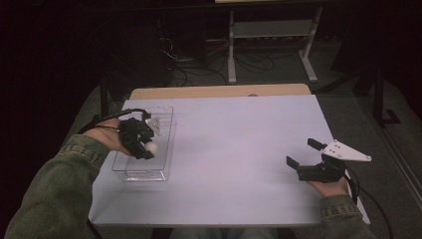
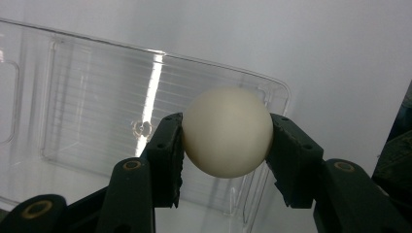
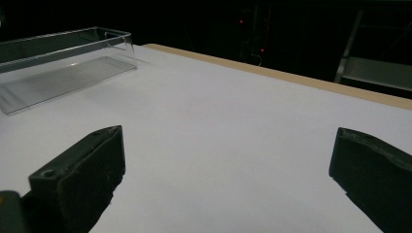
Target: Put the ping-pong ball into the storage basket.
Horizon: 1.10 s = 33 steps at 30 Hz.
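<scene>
There, the left gripper [image 2: 226, 141] held a white ball [image 2: 227, 131] clamped between its jaws above what looked like an empty clear plastic tray [image 1: 164, 144], while the right gripper [image 1: 303, 152] rested wide-jawed on the white table [image 1: 234, 149], well apart.

The person wears olive-green denim-like sleeves [image 1: 59, 184] with stitched cuffs on both forearms. The left gripper [image 1: 144, 147] is matte black, with a black cable looping from its back. Its fingers [image 2: 165, 155] are blocky black pads with small screw holes, on arms carrying brass-coloured pivot rivets. The right gripper [image 1: 302, 154] is likewise black, topped by a pale grey three-cornered plate [image 1: 347, 151] dotted with small holes, a dark cable trailing behind.
</scene>
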### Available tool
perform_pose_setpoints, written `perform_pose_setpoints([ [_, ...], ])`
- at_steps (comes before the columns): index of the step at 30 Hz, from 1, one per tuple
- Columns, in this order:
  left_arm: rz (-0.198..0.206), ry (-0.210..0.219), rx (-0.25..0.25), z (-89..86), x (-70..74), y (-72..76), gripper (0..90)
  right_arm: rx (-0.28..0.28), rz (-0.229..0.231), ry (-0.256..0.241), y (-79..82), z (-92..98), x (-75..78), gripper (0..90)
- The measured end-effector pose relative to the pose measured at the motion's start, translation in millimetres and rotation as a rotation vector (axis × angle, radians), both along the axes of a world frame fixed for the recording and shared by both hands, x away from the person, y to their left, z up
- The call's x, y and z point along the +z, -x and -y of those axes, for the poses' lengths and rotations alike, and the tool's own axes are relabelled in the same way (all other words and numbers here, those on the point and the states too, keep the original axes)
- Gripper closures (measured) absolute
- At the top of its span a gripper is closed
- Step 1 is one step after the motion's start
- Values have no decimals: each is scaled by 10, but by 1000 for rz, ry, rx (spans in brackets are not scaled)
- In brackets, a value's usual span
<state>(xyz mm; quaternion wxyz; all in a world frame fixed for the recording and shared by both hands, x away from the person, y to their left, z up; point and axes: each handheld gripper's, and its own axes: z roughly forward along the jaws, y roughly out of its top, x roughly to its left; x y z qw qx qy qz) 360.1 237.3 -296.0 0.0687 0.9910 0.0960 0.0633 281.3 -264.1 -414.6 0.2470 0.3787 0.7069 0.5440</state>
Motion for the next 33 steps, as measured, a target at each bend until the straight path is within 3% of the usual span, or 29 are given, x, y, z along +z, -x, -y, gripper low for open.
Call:
perform_pose_setpoints([
  [29, -48, -9, 17, 23, -395, -51, 499, -5, 6, -5, 20, 12, 13, 0],
  [33, -55, 7, 27, 21, -446, -78, 499, -7, 5, -7, 21, 16, 13, 0],
])
